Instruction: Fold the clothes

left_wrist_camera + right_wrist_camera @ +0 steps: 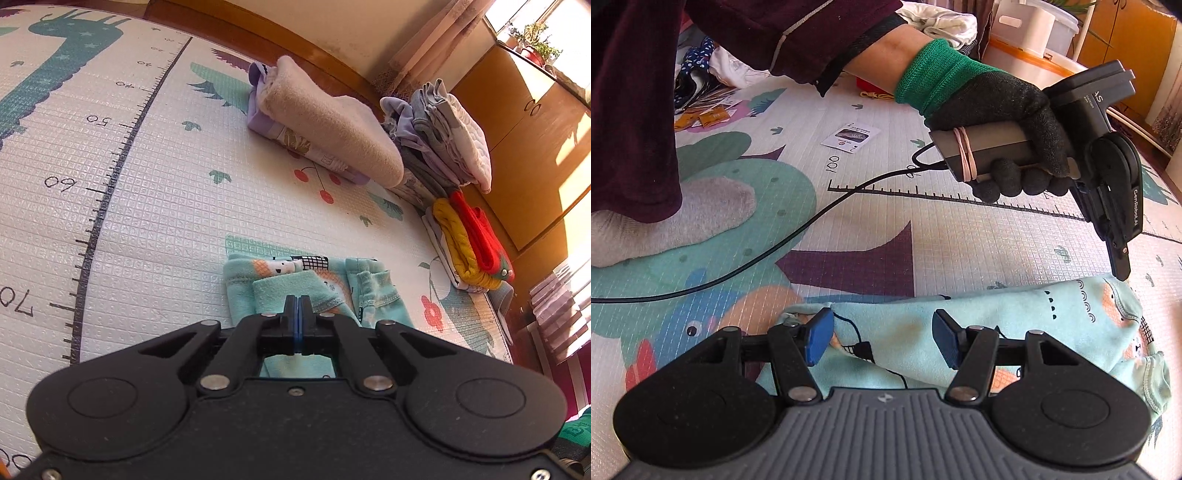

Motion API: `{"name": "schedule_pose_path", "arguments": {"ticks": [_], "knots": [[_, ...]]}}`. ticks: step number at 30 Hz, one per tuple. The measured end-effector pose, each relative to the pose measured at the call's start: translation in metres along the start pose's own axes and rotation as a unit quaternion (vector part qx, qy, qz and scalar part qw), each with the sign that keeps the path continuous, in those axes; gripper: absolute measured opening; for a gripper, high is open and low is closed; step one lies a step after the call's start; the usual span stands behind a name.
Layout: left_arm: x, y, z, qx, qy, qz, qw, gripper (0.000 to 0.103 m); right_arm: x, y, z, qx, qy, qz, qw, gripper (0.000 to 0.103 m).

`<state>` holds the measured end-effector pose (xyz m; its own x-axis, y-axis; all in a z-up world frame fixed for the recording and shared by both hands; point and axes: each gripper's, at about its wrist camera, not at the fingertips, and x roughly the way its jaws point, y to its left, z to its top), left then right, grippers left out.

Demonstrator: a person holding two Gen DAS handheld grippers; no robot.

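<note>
Left gripper (299,301) pinched together over mint garment (291,284); right gripper (882,338) spread

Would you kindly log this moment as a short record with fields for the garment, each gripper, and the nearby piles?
Garment: teal printed garment, partly folded, lying on the play mat
Left gripper: shut, tips down at the garment's folded edge; whether it pinches cloth cannot be told
Right gripper: open, over the garment
Left hand: gloved, holding the left gripper's handle
Piles: beige folded pile; grey and white stack; yellow and red knits
</note>
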<state>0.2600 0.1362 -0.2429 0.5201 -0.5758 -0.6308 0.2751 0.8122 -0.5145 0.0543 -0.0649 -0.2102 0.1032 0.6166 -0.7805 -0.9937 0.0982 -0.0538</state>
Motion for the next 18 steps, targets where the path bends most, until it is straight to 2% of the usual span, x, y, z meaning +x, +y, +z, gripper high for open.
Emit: {"name": "schedule_pose_path", "arguments": {"ticks": [1,2,4,7,8,10,11,13,14,18], "knots": [[0.002,0.000,0.000,0.001,0.007,0.006,1.0000,0.001,0.000,0.000,0.000,0.000,0.000,0.000,1.000,0.059],[0.005,0.002,-0.001,-0.002,0.014,0.011,0.9998,0.023,0.000,0.000,0.000,0.002,0.000,0.000,1.000,0.059],[0.007,0.003,-0.004,0.002,0.015,0.020,0.9997,0.046,0.000,0.000,-0.001,0.002,0.001,0.001,1.000,0.059],[0.011,0.001,-0.007,0.010,0.012,0.025,0.9996,0.044,0.000,0.001,-0.002,0.003,0.003,0.001,1.000,0.059],[0.012,0.001,-0.008,0.013,0.013,0.025,0.9995,0.031,0.000,0.001,-0.002,0.004,0.004,0.001,1.000,0.059],[0.015,0.000,-0.008,0.018,0.016,0.033,0.9992,0.025,0.000,0.001,-0.003,0.004,0.005,0.001,1.000,0.059],[0.016,0.000,-0.008,0.020,0.018,0.038,0.9989,0.015,0.001,0.001,-0.003,0.004,0.005,0.000,1.000,0.059],[0.016,0.002,-0.008,0.016,0.018,0.038,0.9990,0.006,0.001,0.001,-0.004,0.003,0.006,-0.001,1.000,0.059],[0.012,0.001,-0.008,0.020,0.011,0.035,0.9991,0.003,0.001,0.001,-0.004,0.002,0.006,-0.001,1.000,0.059],[-0.008,-0.013,-0.003,0.041,-0.031,0.020,0.9985,0.002,0.000,0.001,-0.002,0.001,0.000,-0.001,1.000,0.059]]}}
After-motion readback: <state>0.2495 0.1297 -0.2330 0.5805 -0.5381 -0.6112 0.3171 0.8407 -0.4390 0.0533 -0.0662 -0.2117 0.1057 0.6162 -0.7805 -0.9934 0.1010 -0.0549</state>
